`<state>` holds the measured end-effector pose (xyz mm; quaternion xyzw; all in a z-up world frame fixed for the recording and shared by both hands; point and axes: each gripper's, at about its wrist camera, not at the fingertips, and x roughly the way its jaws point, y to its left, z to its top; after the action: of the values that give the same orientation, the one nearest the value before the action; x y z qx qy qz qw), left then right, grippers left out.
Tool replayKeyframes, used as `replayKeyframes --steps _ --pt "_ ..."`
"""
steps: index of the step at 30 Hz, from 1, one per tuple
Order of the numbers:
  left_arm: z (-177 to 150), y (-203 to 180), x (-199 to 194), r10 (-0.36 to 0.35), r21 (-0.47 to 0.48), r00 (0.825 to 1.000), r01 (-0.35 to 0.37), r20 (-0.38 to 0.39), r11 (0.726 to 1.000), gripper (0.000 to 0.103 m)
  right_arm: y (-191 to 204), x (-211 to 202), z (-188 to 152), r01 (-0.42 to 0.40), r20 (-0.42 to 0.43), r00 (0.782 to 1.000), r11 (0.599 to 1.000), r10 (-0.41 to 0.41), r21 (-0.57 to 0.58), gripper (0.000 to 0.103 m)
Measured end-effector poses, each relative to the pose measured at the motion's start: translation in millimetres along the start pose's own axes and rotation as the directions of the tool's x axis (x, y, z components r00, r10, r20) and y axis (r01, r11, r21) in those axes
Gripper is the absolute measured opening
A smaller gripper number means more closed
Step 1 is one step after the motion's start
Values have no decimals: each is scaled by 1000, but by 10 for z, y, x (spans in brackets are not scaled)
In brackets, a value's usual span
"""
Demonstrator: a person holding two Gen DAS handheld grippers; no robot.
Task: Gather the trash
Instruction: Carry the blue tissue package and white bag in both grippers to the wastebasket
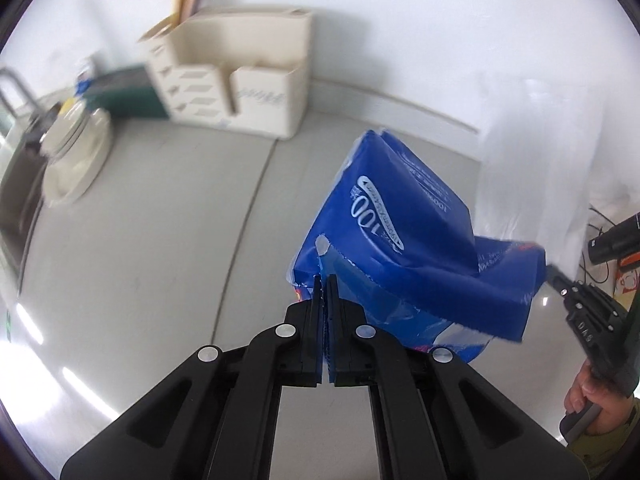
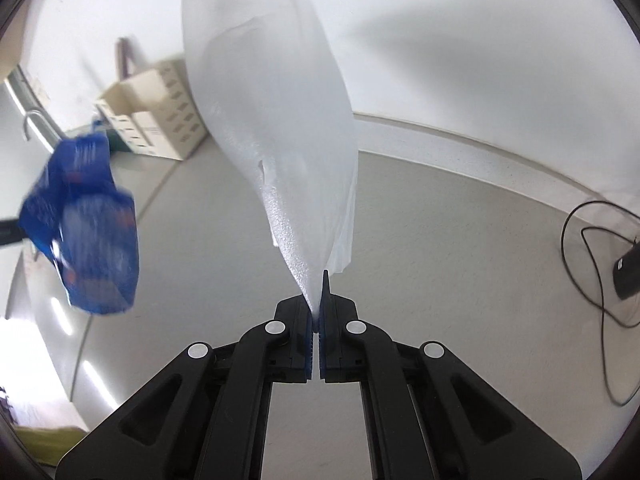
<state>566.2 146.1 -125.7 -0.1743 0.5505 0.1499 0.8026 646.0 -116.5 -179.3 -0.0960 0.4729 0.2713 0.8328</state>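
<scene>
Above the grey table [image 1: 120, 240], a blue wrapper [image 1: 400, 240] is pinched by the closed left gripper [image 1: 325, 280]; a white bag [image 2: 272, 120] is clamped by the right gripper [image 2: 320, 300]. The bag's mouth should be opened before the wrapper is released.

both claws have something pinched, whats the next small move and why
Probably bring the left claw toward the white bag, carrying the blue wrapper to its mouth. The wrapper is already clamped and lifted off the counter, and the right claw holds the bag by one edge. Whether the bag's mouth is open cannot be told, so go slowly.
</scene>
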Motion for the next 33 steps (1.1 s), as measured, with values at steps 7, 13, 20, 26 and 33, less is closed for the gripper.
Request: replayKeyframes --steps 7,13,20,26,33 --pt "-544 437 -211 56 -46 998 -56 -4 997 0 226 -251 -280 -14 32 999 1000 15 -21 3" --pt "-961 701 -312 17 -58 1000 -17 -4 998 0 537 -587 -656 33 46 998 999 -32 -27 3" --pt "-1585 940 -746 -53 38 995 50 81 998 0 992 -1120 -1352 117 63 991 993 -118 11 3" --pt "-2172 1329 -951 -152 66 986 148 67 987 0 1343 -1659 -2121 178 33 983 977 -183 118 3" --pt "-2989 1769 -971 -215 38 977 215 -9 976 0 1833 -2014 -2794 193 -17 981 973 -193 125 3"
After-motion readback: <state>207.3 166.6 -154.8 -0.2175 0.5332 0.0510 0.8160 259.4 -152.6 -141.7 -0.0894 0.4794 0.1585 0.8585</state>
